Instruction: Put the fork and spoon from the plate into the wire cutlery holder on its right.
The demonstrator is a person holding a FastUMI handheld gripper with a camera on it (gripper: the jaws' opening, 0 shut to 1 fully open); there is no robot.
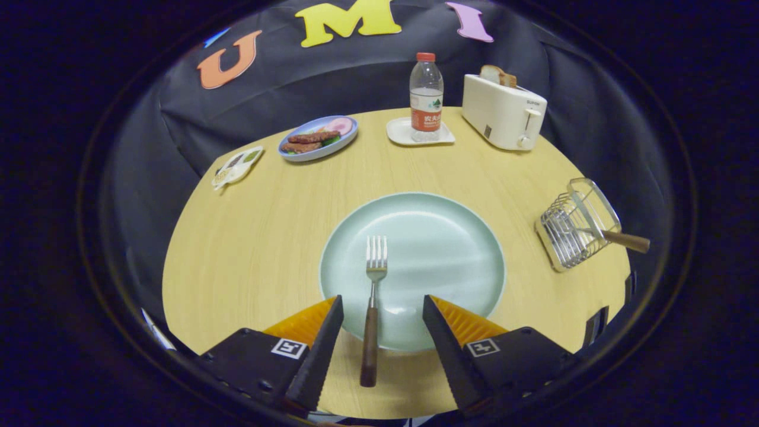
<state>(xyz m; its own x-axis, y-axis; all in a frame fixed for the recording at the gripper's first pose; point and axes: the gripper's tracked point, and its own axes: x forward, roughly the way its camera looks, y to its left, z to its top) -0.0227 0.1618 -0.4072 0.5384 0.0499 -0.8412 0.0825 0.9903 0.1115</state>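
Observation:
A pale green plate (439,237) lies on the round wooden table just ahead of my fingers. A fork (372,308) with a brown wooden handle lies on the plate's left part, tines pointing away, its handle reaching over the near rim between my fingers. My gripper (382,308) is open, one finger on each side of the fork handle, touching nothing. The wire cutlery holder (575,225) stands to the right of the plate, and a utensil with a wooden handle (622,239) leans in it, handle sticking out to the right.
Beyond the plate stand a water bottle (426,98) on a white coaster, a white toaster (503,110) with bread in it, a blue plate of food (319,137) and a small white dish (237,166). The table's edge curves close on the right of the holder.

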